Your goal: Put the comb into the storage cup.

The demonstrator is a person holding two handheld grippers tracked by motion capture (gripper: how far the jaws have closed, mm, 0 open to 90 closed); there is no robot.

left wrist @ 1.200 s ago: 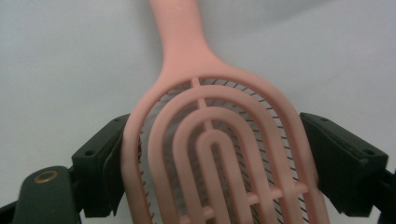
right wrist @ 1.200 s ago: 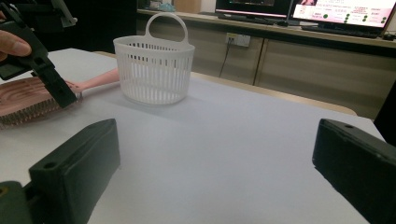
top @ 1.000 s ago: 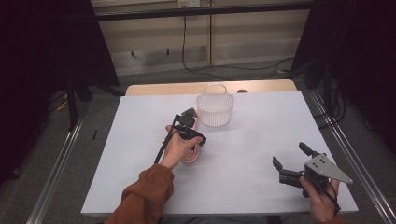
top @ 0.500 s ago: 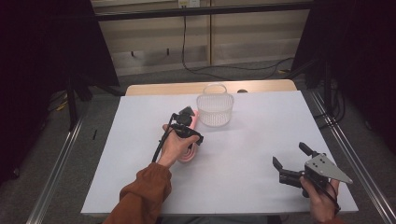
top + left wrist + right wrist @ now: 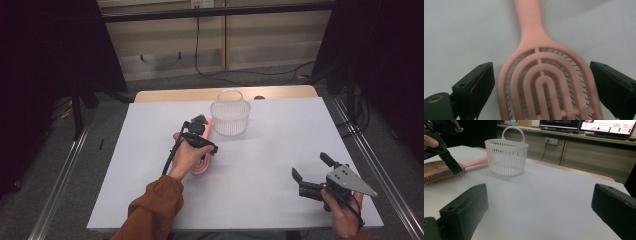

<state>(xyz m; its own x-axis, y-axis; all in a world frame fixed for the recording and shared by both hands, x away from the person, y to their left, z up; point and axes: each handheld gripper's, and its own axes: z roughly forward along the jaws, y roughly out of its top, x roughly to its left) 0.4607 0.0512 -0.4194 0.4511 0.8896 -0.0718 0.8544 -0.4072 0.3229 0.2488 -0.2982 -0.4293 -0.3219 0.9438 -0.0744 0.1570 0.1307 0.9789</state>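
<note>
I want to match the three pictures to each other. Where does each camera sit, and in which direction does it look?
High view: above the person's side, looking forward and down on the white table; both forearms enter from below.
Left gripper view: on the left hand-held gripper, looking down at the pink hairbrush lying between its open jaws.
Right gripper view: on the right hand-held gripper, low, looking level across the table at the white basket.
Shared: all three show the hairbrush.
</note>
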